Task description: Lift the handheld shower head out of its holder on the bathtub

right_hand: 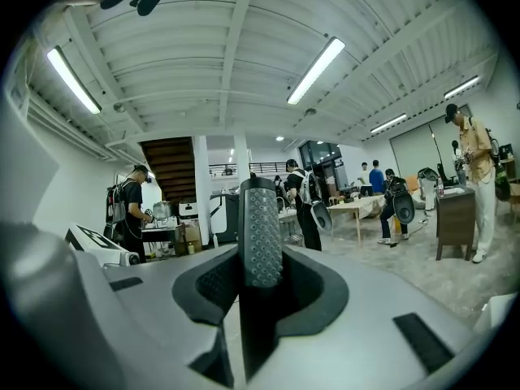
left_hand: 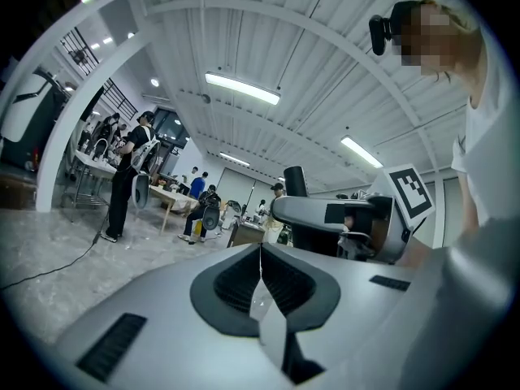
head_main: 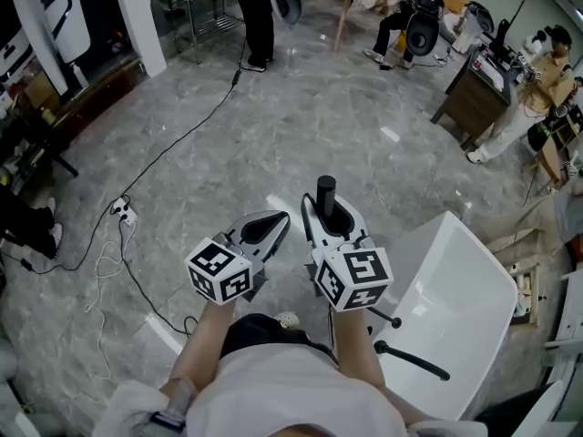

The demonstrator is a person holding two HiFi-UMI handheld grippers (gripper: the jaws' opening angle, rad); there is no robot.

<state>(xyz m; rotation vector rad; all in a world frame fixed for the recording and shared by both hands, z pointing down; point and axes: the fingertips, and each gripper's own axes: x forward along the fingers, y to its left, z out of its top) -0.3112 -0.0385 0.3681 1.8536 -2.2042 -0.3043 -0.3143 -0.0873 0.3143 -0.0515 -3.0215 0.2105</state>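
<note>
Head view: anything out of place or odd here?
Only that the shower head is away from the bathtub, clamped in the right gripper over the floor. Nothing spilled or damaged shows.

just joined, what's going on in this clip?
A person with a handheld gripper in each hand stands beside a white bathtub. The right gripper is closed on the black shower head and holds it upright over the floor, left of the tub, so it appears to be out of its holder. The left gripper is shut and empty, level beside the right one. A black fitting lies on the tub.
</note>
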